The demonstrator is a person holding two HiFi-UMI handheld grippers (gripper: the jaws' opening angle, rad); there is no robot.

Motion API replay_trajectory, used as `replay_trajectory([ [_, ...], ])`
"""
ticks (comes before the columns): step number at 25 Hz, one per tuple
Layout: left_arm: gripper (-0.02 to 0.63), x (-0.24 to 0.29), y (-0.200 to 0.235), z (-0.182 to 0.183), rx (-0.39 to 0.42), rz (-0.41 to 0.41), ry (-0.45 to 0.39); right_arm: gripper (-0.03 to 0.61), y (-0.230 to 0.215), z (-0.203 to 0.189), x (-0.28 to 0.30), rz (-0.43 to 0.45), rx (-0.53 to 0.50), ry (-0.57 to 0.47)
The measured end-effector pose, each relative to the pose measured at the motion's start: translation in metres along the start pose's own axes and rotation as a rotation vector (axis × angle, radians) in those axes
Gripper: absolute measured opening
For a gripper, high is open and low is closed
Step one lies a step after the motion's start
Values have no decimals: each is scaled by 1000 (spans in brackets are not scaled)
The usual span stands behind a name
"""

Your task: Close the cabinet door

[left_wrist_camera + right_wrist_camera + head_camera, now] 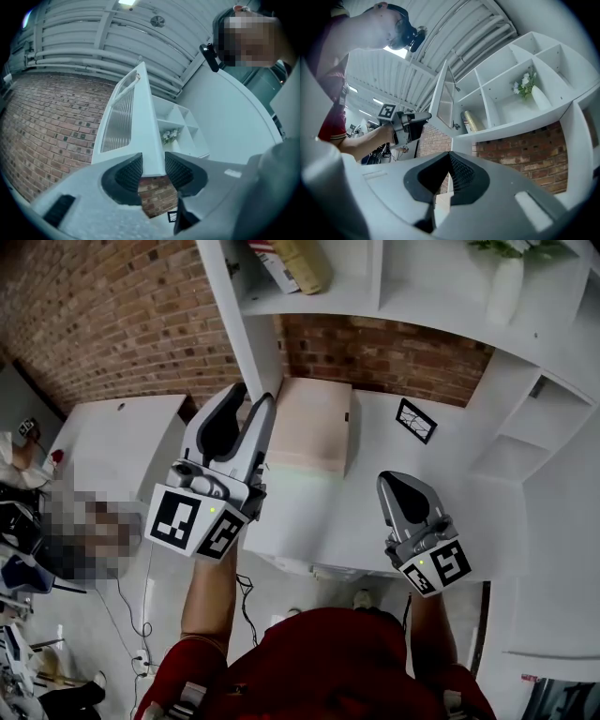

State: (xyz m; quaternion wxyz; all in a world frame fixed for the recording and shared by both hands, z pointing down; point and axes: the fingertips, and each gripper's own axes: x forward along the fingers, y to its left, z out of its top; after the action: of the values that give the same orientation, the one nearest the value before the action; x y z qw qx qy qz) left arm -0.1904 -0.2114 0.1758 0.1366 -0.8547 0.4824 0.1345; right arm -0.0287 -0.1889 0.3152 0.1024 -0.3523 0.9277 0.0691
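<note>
Cabinet door (140,131) swung out from the shelf unit (525,119), edge-on, long axis upright. Left gripper (153,161) just outside that shelf unit, jaws apart, door's lower edge lined up between them, seemingly untouched; nearer of the two. Right gripper (450,157) below the shelf unit's compartments, jaws together, empty. Likely calls for a sideways push toward the shelf unit.

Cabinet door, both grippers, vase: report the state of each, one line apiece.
cabinet door: open, swung out from the shelf unit.
left gripper: open, the door's lower edge between its jaws.
right gripper: shut, empty.
vase: upright in its compartment, flowers in it.
</note>
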Motion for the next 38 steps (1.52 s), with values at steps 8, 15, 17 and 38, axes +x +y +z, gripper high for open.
replay_trajectory([
  [8,158,46,-28,-19,56,85,20,14,-56,3,-24,22,-1,-21],
  [15,161,78,-41,-33,90,145,18,14,-91,-1,-42,66,5,-9],
  [17,161,86,-42,-35,99,157,18,14,-100,-1,-48,71,7,-3],
  [38,144,158,-37,-59,46,72,40,14,-138,-9,-60,-113,17,23],
])
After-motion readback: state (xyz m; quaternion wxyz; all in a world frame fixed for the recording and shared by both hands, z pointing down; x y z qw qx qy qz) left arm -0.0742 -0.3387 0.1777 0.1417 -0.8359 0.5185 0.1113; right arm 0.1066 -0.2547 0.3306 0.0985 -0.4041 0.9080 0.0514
